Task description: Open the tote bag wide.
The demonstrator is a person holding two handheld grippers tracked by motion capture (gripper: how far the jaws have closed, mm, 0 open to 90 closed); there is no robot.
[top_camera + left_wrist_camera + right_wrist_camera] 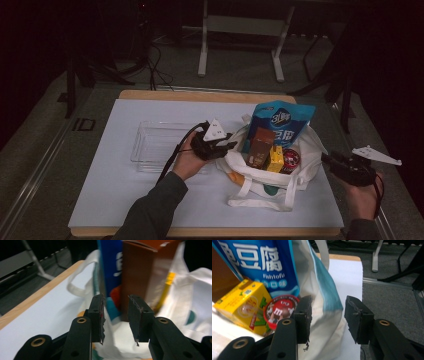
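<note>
A white tote bag (310,150) lies open on the white mat. In it stand a blue snack bag (282,122), a brown carton (261,147), a yellow box (276,159) and a red-lidded cup (290,159). My left gripper (232,145) hangs at the bag's left rim, open, with nothing between its pads. In the left gripper view the brown carton (142,270) and blue bag (112,265) rise just beyond the jaws. My right gripper (326,159) hovers off the bag's right side, open. Its jaws frame the bag's cloth wall (322,290) without pressing it, beside the cup (280,307) and yellow box (239,307).
A clear plastic tray (155,145) sits on the mat left of the left hand. The wooden table edge (200,95) runs along the back. Beyond the table are a frame's white legs (202,55) and cables on the floor.
</note>
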